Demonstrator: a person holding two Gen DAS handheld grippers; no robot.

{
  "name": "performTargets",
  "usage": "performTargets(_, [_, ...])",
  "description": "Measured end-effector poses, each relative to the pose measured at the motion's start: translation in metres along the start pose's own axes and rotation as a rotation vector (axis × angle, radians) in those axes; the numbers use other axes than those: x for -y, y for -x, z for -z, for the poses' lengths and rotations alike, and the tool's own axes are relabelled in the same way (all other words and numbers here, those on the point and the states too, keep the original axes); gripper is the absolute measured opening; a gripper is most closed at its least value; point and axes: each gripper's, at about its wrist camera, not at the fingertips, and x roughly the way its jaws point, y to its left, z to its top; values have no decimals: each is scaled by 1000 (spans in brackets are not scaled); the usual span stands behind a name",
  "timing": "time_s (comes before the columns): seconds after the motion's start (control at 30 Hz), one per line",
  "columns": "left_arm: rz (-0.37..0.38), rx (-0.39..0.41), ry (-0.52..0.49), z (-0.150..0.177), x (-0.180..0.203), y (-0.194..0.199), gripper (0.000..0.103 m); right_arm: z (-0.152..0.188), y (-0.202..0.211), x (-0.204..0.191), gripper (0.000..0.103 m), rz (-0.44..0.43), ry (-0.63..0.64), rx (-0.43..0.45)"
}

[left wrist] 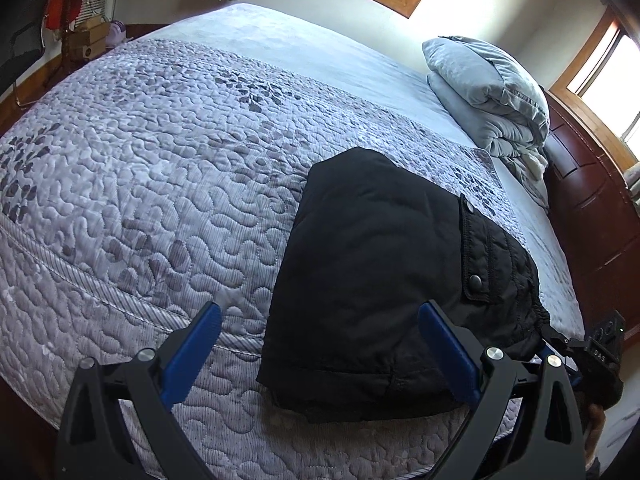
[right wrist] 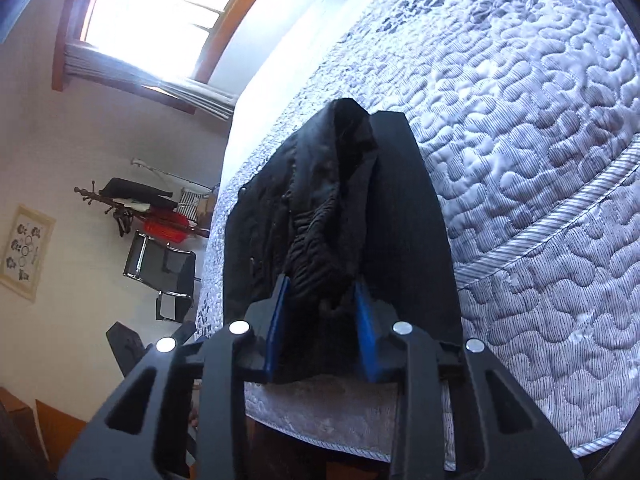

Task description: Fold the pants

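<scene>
While my left gripper (left wrist: 320, 354) hangs with its blue pads spread wide and nothing between them, the folded black pants (left wrist: 380, 280) lie just ahead of it in the lower centre of the left wrist view, their near edge between and below the two fingers and their snap-buttoned pocket towards the right. They rest on a quilted grey bedspread (left wrist: 160, 168) that fills most of the frame; folded pillows (left wrist: 484, 92) sit at the upper right against a dark wooden headboard (left wrist: 592, 200), with bright windows above. At the lower right I see only part of the other gripper, cut off by the edge. From the right wrist view, my right gripper (right wrist: 320, 320) is clamped on the gathered waistband of the pants (right wrist: 336, 216), which stretch up the centre of the frame. Quilt (right wrist: 540, 140) fills the right side; a chair (right wrist: 164, 272) and a coat rack stand at the left under a glaring window. Black folds blur together, so the layers are hard to separate.
</scene>
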Motion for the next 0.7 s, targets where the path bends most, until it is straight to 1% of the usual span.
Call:
performTargets(0.1, [4, -2, 5, 0, 0, 0, 99, 3, 2, 3, 31, 7, 0, -3])
performTargets(0.2, [-2, -4, -2, 1, 1, 0, 99, 5, -2, 15, 37, 42, -29, -18])
performTargets(0.3, [5, -18, 0, 3, 2, -3, 99, 10, -6, 28, 40, 19, -75, -23])
performTargets(0.4, [7, -34, 0, 5, 2, -6, 99, 10, -8, 32, 45, 40, -68, -24])
performTargets(0.5, [15, -46, -1, 6, 1, -9, 99, 14, -10, 35, 48, 42, -73, -26])
performTargets(0.7, [46, -74, 11, 3, -2, -11, 99, 20, -5, 42, 52, 56, -68, -30])
